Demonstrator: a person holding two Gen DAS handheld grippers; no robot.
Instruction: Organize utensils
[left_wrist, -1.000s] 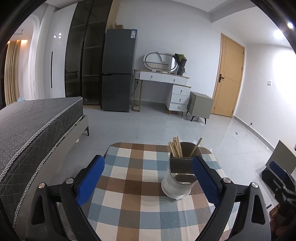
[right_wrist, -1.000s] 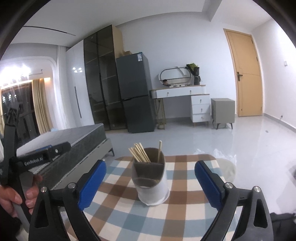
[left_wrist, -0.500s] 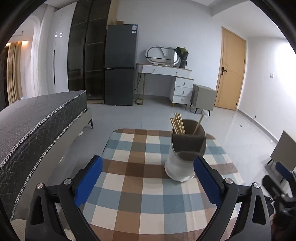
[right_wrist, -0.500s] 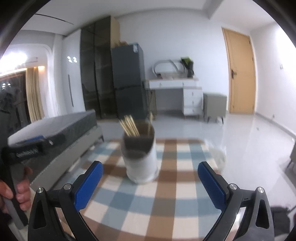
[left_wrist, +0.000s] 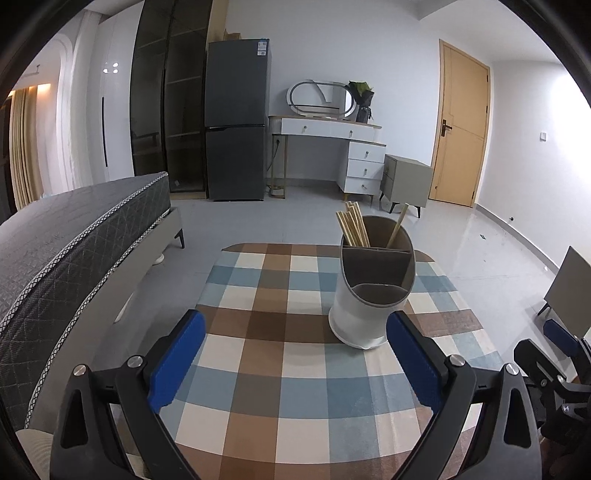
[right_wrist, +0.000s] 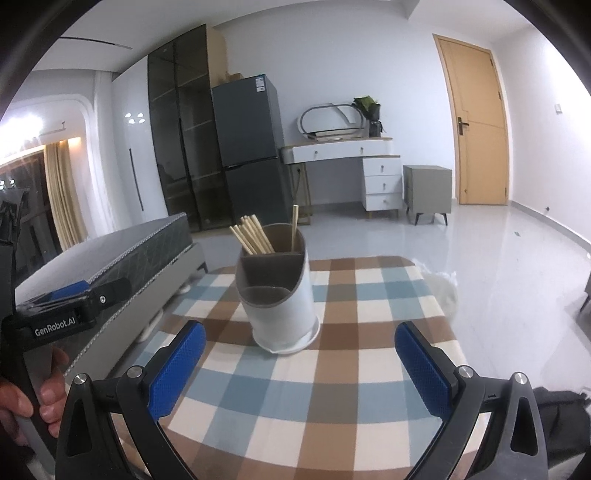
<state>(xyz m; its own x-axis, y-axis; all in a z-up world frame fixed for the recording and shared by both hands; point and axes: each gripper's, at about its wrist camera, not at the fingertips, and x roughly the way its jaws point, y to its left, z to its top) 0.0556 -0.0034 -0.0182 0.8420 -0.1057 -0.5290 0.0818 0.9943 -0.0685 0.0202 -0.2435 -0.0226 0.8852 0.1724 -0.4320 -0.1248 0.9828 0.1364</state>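
Note:
A white utensil holder (left_wrist: 365, 310) with a grey divided inside stands on the checked tablecloth (left_wrist: 258, 369). Several wooden chopsticks (left_wrist: 352, 225) lean in its far left compartment and one stick (left_wrist: 397, 225) in the far right one. The near compartments look empty. My left gripper (left_wrist: 291, 354) is open and empty, just short of the holder, which is right of centre. My right gripper (right_wrist: 299, 365) is open and empty, near side of the holder (right_wrist: 282, 306). The chopsticks (right_wrist: 253, 236) show there too.
The small table ends at rounded edges (left_wrist: 469, 306) with tiled floor around. A grey bed (left_wrist: 74, 243) lies to the left. The left gripper's body and the hand holding it (right_wrist: 48, 332) show at left in the right wrist view. The right gripper (left_wrist: 554, 369) shows at the left view's right edge.
Both grippers stayed open and empty. The left one pulled back and rose slightly. The right one shifted so the holder sits more central in its view.

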